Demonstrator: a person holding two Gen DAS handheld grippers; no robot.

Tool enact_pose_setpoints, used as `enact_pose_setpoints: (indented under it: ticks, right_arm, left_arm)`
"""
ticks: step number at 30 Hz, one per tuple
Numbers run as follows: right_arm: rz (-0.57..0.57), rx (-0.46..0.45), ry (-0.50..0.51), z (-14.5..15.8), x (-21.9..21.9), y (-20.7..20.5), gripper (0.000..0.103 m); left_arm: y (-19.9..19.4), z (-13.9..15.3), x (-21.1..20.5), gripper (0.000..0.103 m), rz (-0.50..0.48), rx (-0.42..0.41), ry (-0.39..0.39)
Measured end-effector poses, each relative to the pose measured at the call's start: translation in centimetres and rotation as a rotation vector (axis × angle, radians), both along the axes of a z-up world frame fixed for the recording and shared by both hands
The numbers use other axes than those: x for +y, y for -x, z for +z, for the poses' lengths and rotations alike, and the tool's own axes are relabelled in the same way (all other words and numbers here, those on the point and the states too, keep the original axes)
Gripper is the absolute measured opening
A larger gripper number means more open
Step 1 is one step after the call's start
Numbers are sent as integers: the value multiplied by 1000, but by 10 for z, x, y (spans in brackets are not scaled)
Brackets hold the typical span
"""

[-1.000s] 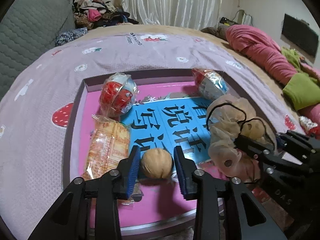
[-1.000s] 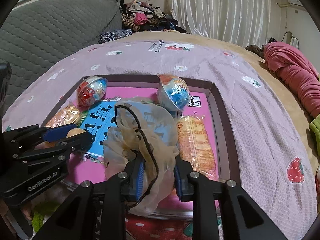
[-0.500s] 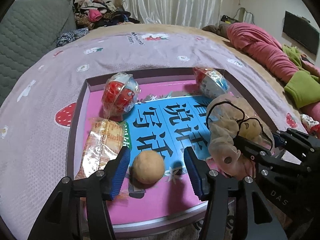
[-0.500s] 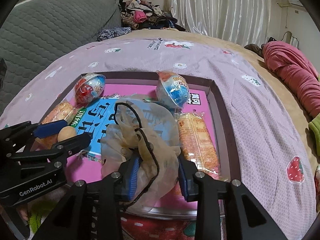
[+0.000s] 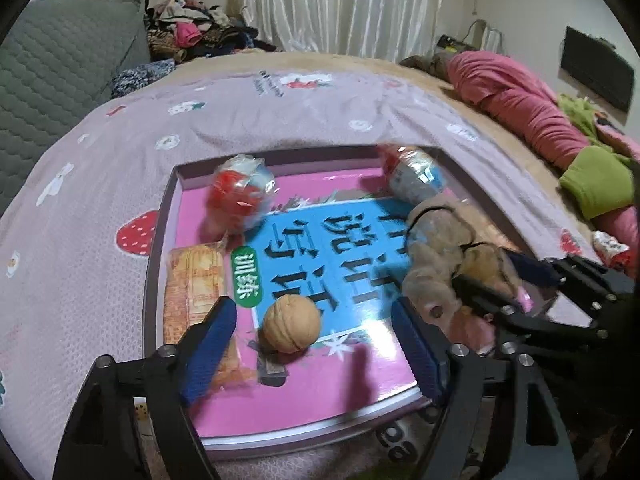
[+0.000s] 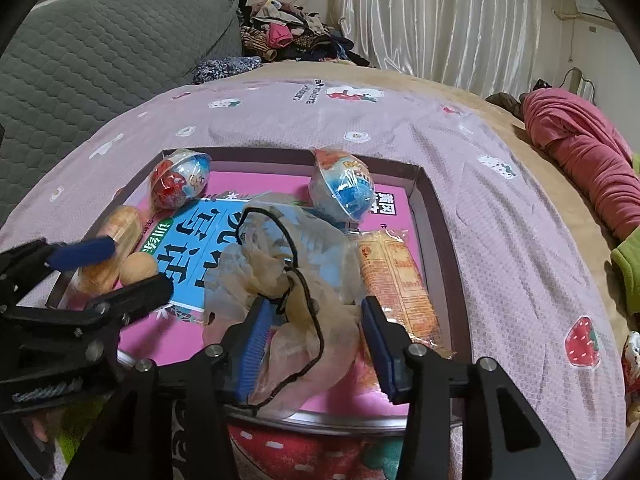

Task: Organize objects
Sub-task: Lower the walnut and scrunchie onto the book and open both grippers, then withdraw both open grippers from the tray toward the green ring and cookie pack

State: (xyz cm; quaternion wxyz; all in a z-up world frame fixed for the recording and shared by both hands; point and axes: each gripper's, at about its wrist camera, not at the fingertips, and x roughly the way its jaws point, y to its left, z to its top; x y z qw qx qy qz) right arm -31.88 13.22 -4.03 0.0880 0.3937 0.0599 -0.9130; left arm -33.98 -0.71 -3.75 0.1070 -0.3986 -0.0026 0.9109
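Change since a second ago: both sets of jaws have just been opening; the walnut, then closely flanked by the left pads, now sits free, and the right pads have come off the pouch.
Left gripper (image 5: 312, 344): jaws wide apart, nothing clamped; points down into the near edge of the tray.
Walnut (image 5: 291, 323): lies on the tray floor between the left fingers, nearer the left-hand one, touching neither.
Right gripper (image 6: 316, 340): jaws partly apart; pouch fabric lies between them, one pad brushing it, the other clear.
Mesh pouch (image 6: 292, 280): slumped on the tray just ahead of the right gripper, black drawstring looped over the top; something round shows inside in the left wrist view.
Wafer packets: one (image 5: 194, 280) just beyond the left gripper's left finger, another (image 6: 394, 276) beyond the right gripper's right finger.
Capsule toys: red one (image 5: 240, 200) and blue one (image 6: 344, 190) at the far corners of the tray.
Tray (image 6: 434, 216): dark-rimmed box with pink floor, resting on the bedspread (image 6: 500, 208).
Step in hand: release, by my reading; both items set down inside the tray.
Next move: likely back both grippers out without nudging walnut or snagging drawstring, then find what remains outside.
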Motion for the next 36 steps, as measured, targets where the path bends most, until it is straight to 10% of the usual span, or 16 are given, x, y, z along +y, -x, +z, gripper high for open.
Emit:
enact_pose_setpoints:
  ticks: [36]
  right_arm:
    - [-54,109,6,69,13,-42,79]
  left_arm:
    - [-40,61,-22,84,90,88,16]
